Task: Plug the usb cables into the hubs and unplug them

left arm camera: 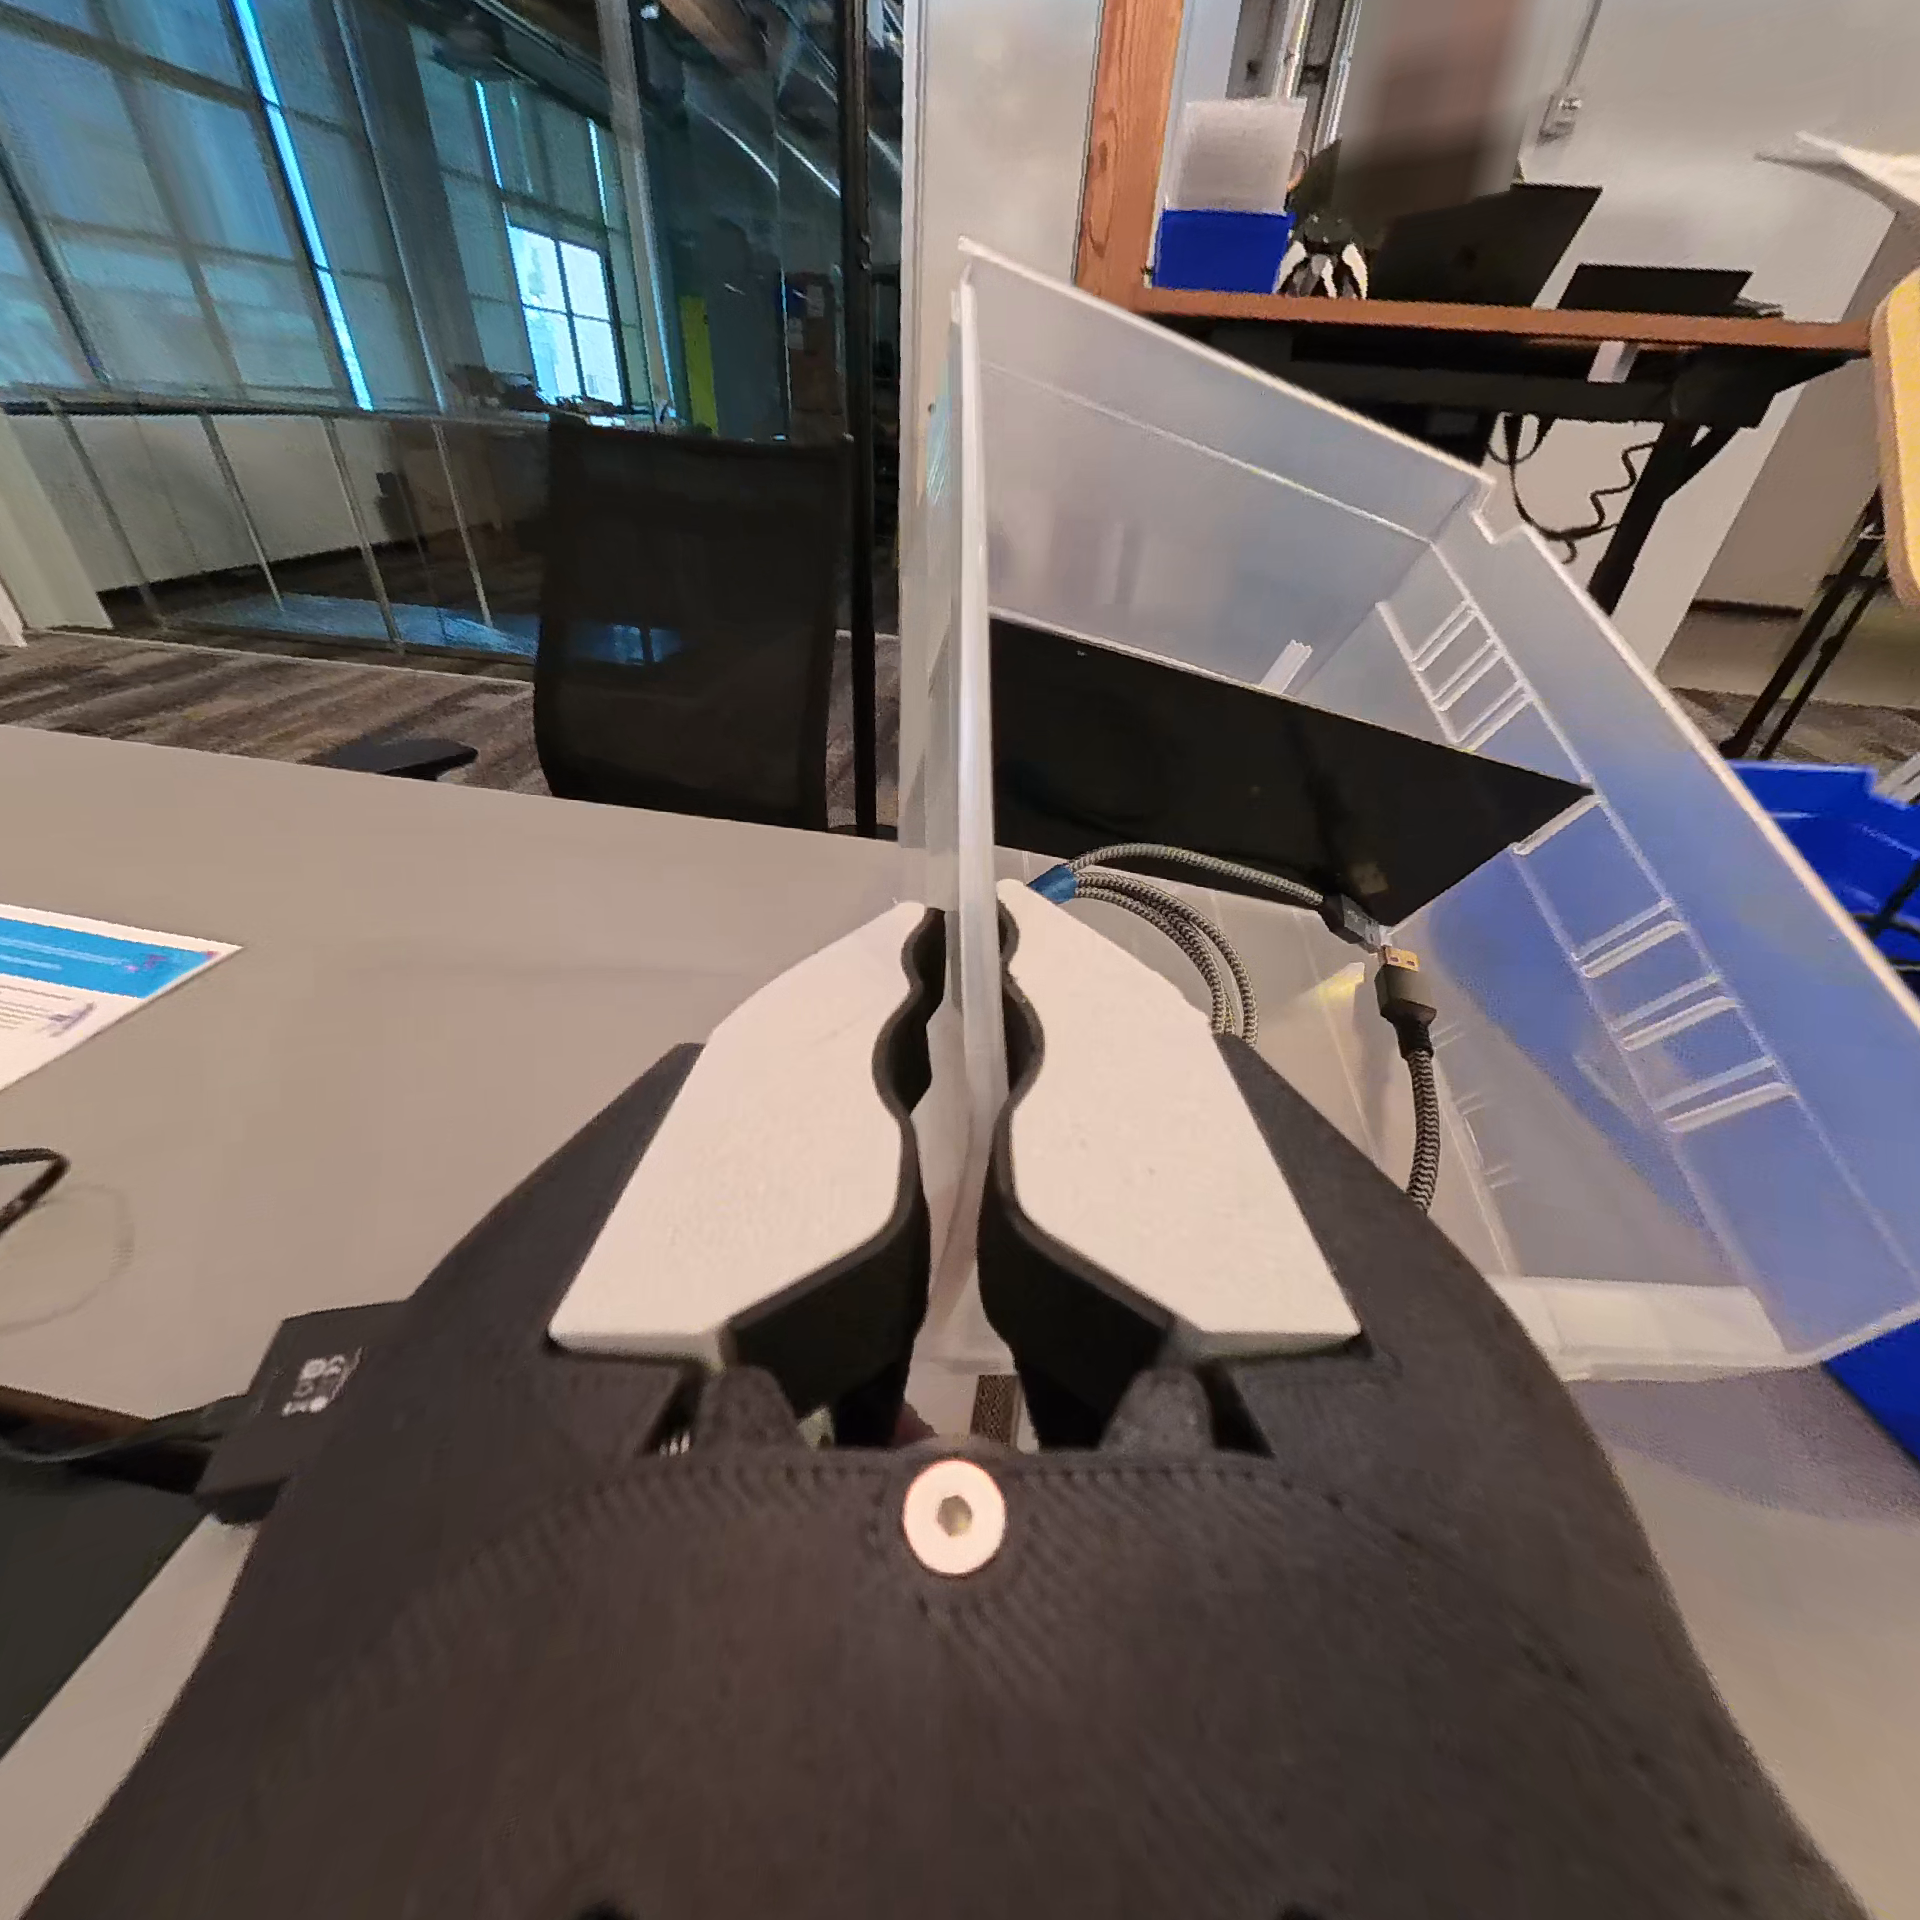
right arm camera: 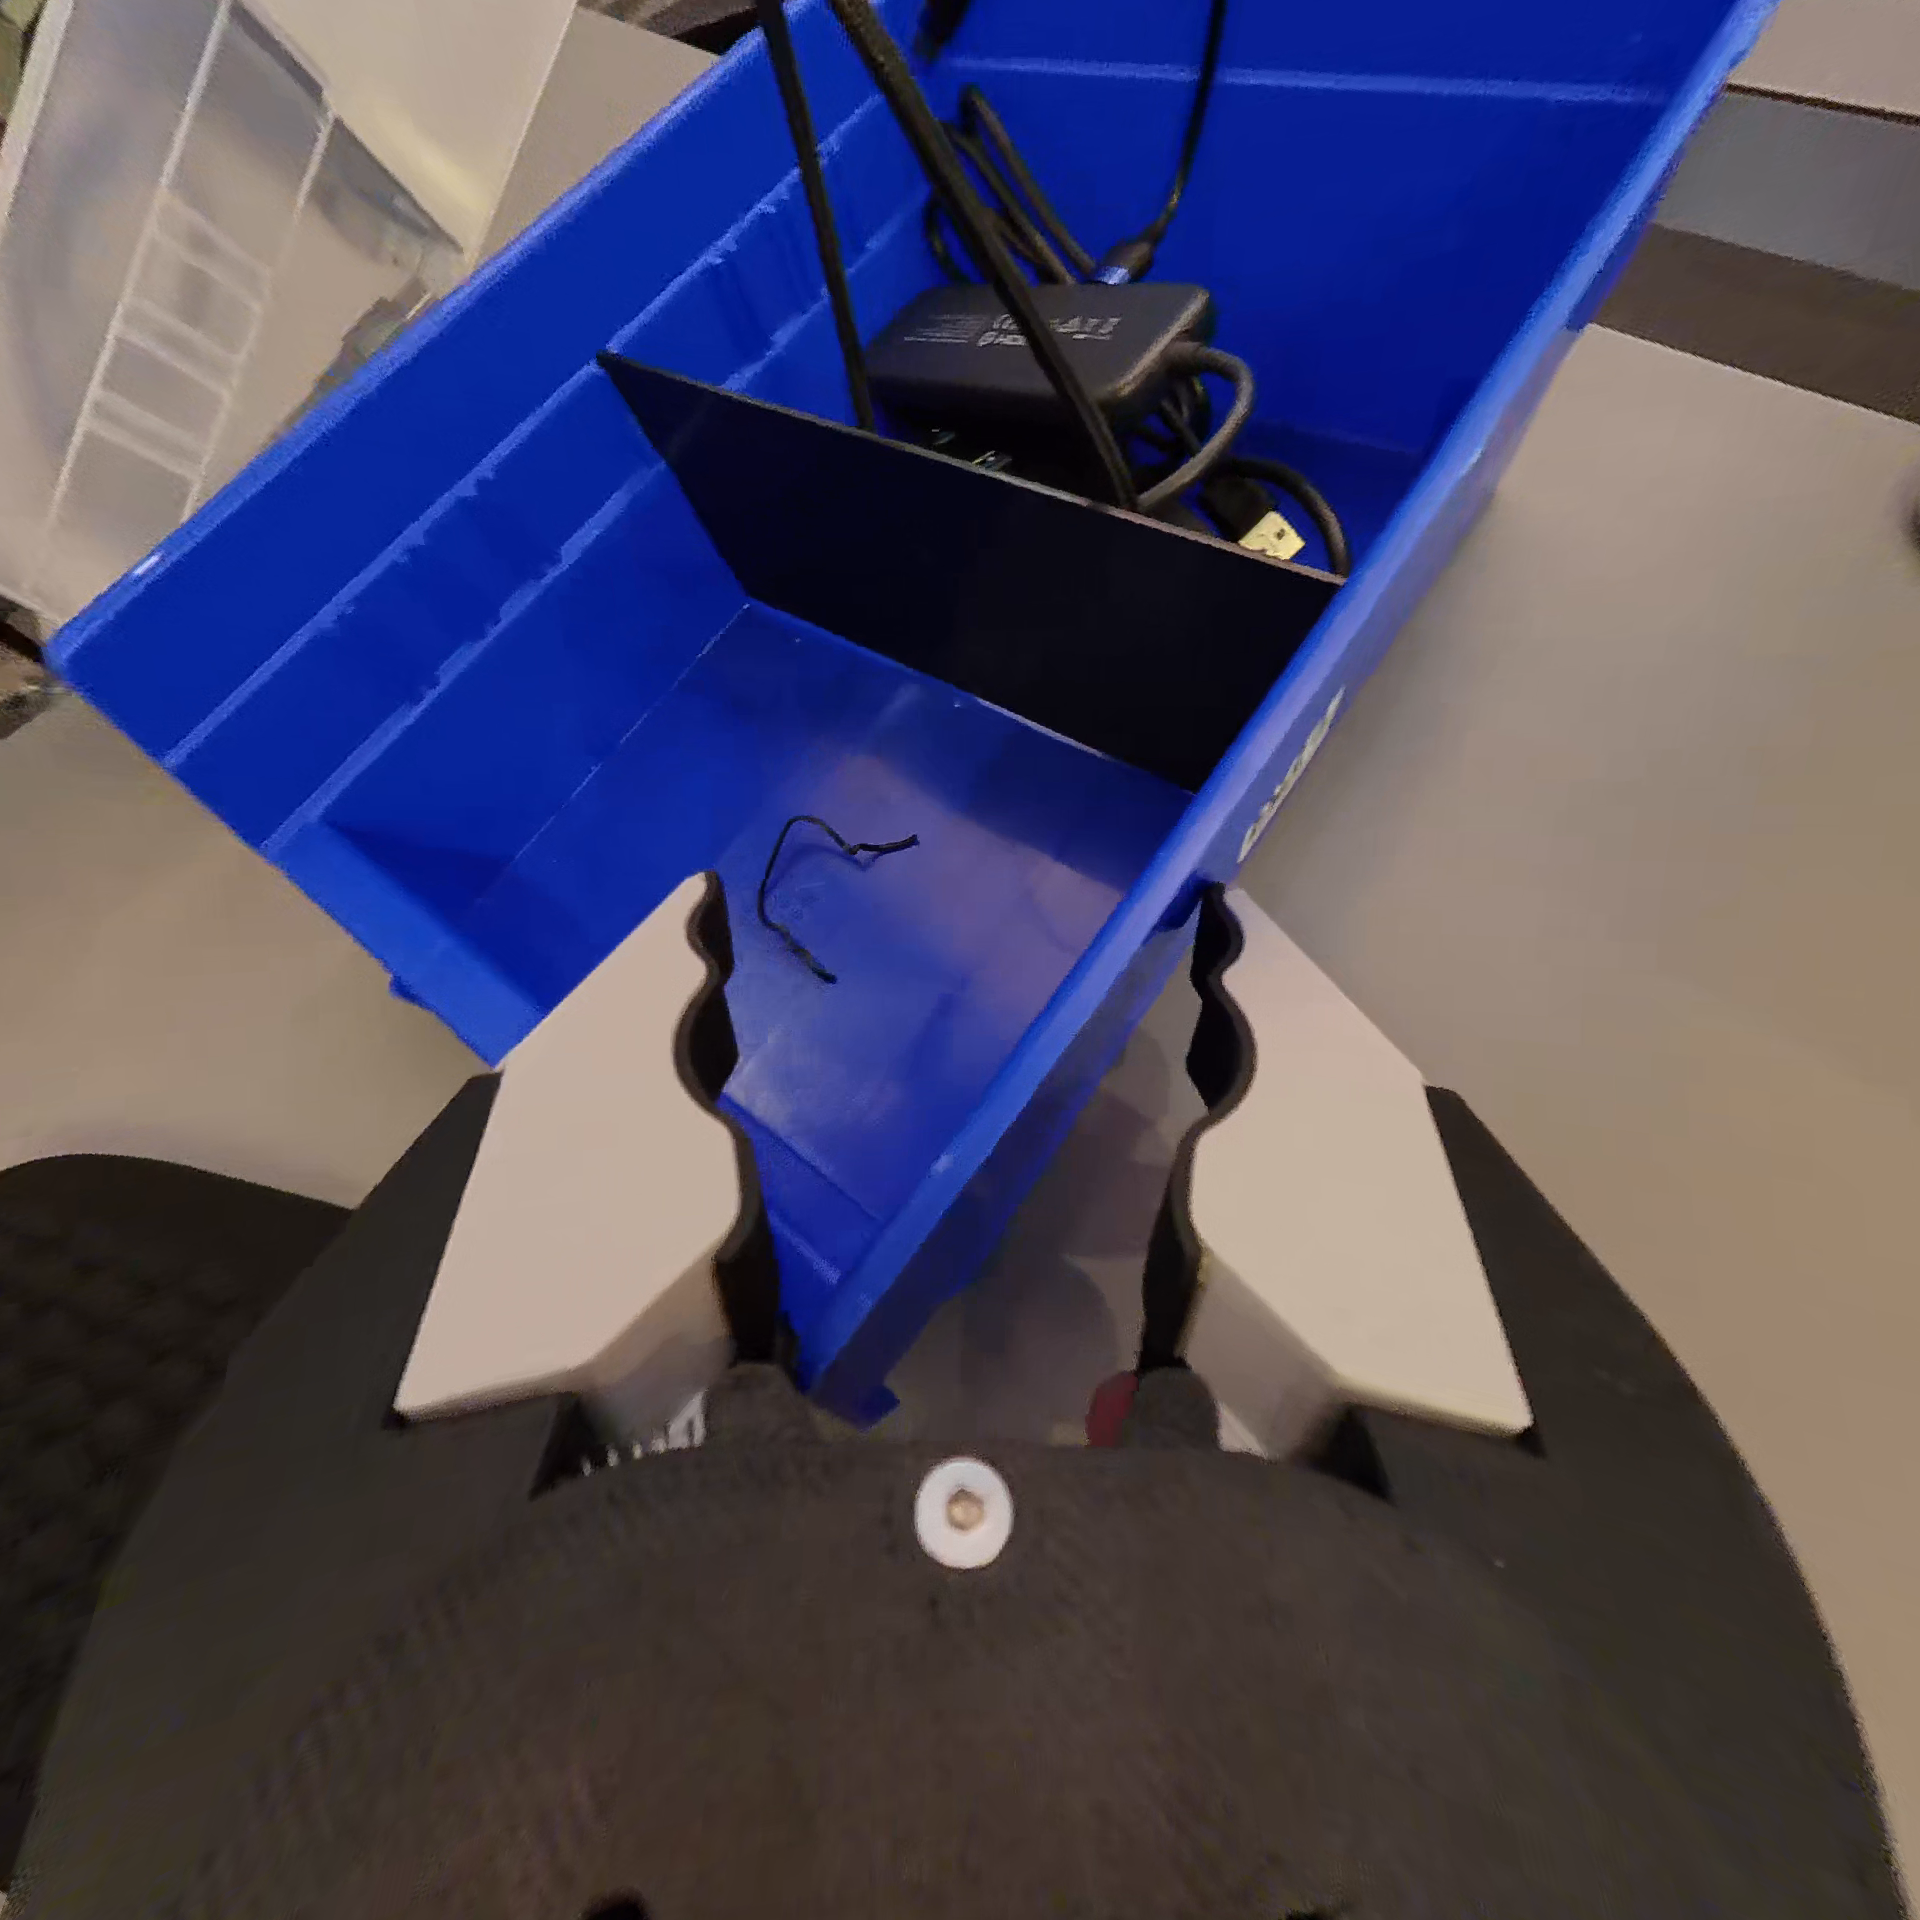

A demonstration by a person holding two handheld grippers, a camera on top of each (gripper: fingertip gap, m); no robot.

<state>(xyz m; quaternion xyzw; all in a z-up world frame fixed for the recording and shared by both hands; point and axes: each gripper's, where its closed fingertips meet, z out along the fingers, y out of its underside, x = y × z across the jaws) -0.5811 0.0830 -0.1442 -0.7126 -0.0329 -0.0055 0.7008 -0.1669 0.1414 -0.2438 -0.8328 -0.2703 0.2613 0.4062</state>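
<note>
My left gripper [left arm camera: 961,914] is shut on the near wall of a clear plastic bin [left arm camera: 1195,499], which is tilted. Inside it lie braided USB cables [left arm camera: 1174,904] with a gold-tipped plug [left arm camera: 1403,987], in front of a black divider [left arm camera: 1195,758]. My right gripper [right arm camera: 961,894] is open, its jaws astride the right wall of a blue bin [right arm camera: 468,582] near its front corner. Behind that bin's black divider [right arm camera: 987,613] sit a black hub [right arm camera: 1039,338], tangled black cables and a USB plug [right arm camera: 1273,535]. A thin black wire tie [right arm camera: 810,883] lies in the front compartment.
The two bins stand side by side on a grey table [left arm camera: 416,987]; the blue bin [left arm camera: 1829,821] is right of the clear bin [right arm camera: 208,260]. A printed sheet [left arm camera: 83,977] and a black device with a cable [left arm camera: 301,1392] lie at the left. A black chair [left arm camera: 686,623] stands behind the table. Tip to tip, the grippers are about 45 cm apart.
</note>
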